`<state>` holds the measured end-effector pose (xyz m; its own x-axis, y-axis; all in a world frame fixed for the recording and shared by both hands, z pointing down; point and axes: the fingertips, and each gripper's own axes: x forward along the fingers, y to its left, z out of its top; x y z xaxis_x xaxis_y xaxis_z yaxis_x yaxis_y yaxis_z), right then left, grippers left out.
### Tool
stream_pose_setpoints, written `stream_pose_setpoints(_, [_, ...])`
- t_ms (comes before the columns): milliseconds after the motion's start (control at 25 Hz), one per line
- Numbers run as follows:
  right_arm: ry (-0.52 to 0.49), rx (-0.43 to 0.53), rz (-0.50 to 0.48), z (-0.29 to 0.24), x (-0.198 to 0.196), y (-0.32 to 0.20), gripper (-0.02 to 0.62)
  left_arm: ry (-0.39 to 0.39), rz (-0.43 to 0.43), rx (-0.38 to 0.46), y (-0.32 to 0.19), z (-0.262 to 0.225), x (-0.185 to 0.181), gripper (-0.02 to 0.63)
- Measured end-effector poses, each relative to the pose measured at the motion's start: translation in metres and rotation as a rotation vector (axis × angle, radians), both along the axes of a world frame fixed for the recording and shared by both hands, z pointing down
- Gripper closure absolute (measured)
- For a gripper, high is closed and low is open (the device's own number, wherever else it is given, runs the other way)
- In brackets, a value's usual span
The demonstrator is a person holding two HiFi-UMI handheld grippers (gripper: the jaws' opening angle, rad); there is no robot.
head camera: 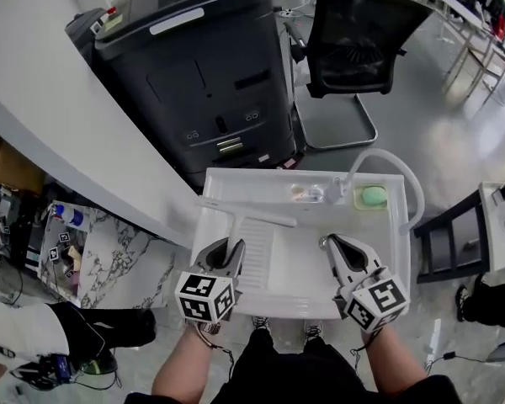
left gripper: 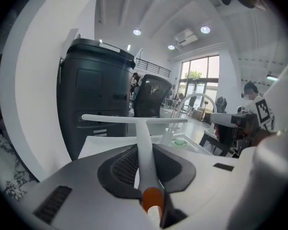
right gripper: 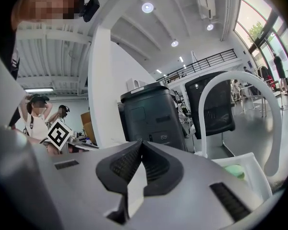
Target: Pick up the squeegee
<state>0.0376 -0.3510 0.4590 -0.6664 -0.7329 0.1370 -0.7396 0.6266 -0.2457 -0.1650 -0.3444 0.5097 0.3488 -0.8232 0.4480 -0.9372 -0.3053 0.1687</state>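
The squeegee (head camera: pixel 248 215) is white, with a long blade across the top and a thin handle that ends in an orange band. My left gripper (head camera: pixel 229 247) is shut on that handle and holds it above the white basin (head camera: pixel 227 179). In the left gripper view the squeegee (left gripper: pixel 140 133) runs straight out between the dark pads (left gripper: pixel 122 164) of the left gripper (left gripper: pixel 143 150), blade level and crosswise. My right gripper (head camera: pixel 330 242) hangs over the basin's right part, shut with nothing in it. In its own view the right gripper (right gripper: pixel 141 143) has its tips together.
A green sponge (head camera: pixel 372 196) lies in the basin's far right corner, beside small items (head camera: pixel 307 194) and a white arched pipe (head camera: pixel 401 168). Behind the basin stand a black machine (head camera: pixel 202 66) and a black office chair (head camera: pixel 358 40). A white counter (head camera: pixel 59 116) runs along the left.
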Motion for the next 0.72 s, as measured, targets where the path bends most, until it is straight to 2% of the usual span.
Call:
stream_pose_setpoints(480, [0.003, 0.063, -0.251, -0.020, -0.012, 0.024, 0.578, 0.022, -0.206, 0.163, 0.073, -0.067, 0.005, 0.525])
stream_pose_setpoints(720, [-0.004, 0.048, -0.343, -0.015, -0.024, 0.040, 0.578, 0.003, -0.297, 0.176, 0.112, -0.074, 0.002, 0.525])
